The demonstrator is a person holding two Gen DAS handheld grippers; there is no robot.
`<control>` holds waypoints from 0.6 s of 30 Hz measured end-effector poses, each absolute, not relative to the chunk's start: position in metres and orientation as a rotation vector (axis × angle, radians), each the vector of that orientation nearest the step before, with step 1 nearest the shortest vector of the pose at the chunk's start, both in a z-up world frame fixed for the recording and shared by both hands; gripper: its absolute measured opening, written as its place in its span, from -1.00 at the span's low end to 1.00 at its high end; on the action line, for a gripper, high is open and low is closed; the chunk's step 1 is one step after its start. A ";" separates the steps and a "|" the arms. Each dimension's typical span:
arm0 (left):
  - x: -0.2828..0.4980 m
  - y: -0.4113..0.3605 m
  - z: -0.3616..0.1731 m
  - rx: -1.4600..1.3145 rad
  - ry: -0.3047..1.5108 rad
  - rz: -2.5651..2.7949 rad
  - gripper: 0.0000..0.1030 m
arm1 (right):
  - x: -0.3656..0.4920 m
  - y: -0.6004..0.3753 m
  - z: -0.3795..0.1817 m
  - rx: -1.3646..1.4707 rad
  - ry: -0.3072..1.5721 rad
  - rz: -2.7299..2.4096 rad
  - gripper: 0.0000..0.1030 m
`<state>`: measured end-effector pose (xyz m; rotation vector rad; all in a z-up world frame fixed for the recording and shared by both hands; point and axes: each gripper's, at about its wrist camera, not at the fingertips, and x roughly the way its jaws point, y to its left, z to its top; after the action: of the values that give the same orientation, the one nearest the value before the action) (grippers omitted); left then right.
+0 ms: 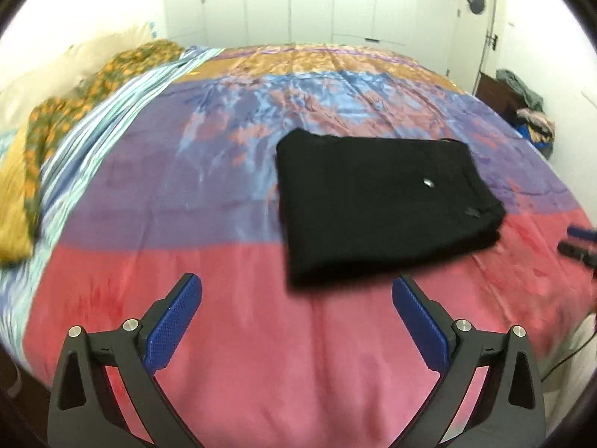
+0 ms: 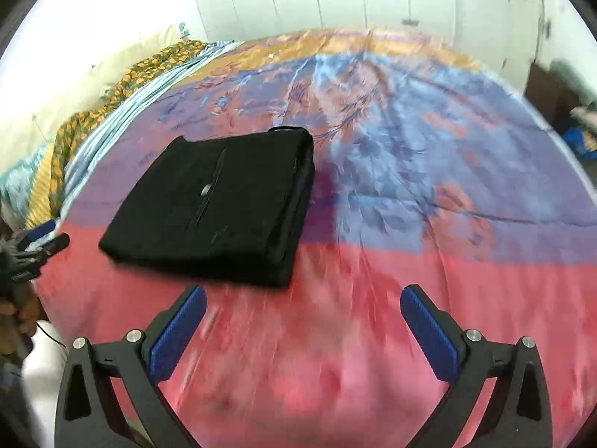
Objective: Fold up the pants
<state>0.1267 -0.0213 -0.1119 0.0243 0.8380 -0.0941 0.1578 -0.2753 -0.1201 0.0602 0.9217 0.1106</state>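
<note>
Both your jaws were spread wide with nothing between them: left gripper [image 1: 296, 291] hovering over the pink part of the bedspread [image 1: 242, 354], right gripper [image 2: 303, 302] doing the same a bit further along. Neither touched the pants [image 1: 380, 205], which sat just beyond the fingertips as a neat black bundle, several layers thick at the near edge, lying across the pink and purple bands.

Looked to me like the folding was basically done, so the smart move was probably to back away straight and level so you didn't snag an edge, or maybe press the top flat if a corner lifted.

Count-wise: one pair of pants, two grippers, one bedspread, one floral blanket [image 1: 74, 112] bunched along the left, one white wardrobe [image 1: 291, 0] behind.
</note>
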 end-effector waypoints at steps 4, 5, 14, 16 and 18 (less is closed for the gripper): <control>0.085 -0.031 -0.104 0.007 0.847 -0.008 0.98 | 0.106 -0.237 -0.116 0.020 0.924 0.058 1.00; 0.081 -0.034 -0.102 0.008 0.860 0.002 0.98 | 0.096 -0.227 -0.114 0.020 0.919 0.059 1.00; 0.041 -0.034 -0.089 -0.018 0.978 -0.011 0.98 | 0.051 -0.179 -0.084 0.010 0.960 0.080 1.00; 0.038 -0.037 -0.084 0.028 0.972 0.018 0.98 | 0.047 -0.174 -0.077 0.009 0.972 0.080 1.00; 0.035 -0.040 -0.079 0.063 0.967 0.027 0.98 | 0.046 -0.171 -0.071 0.012 0.974 0.081 1.00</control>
<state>0.0351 -0.0405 -0.0787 0.0632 0.9674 0.0269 0.0460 -0.1713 -0.0710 0.0117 0.9738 0.0808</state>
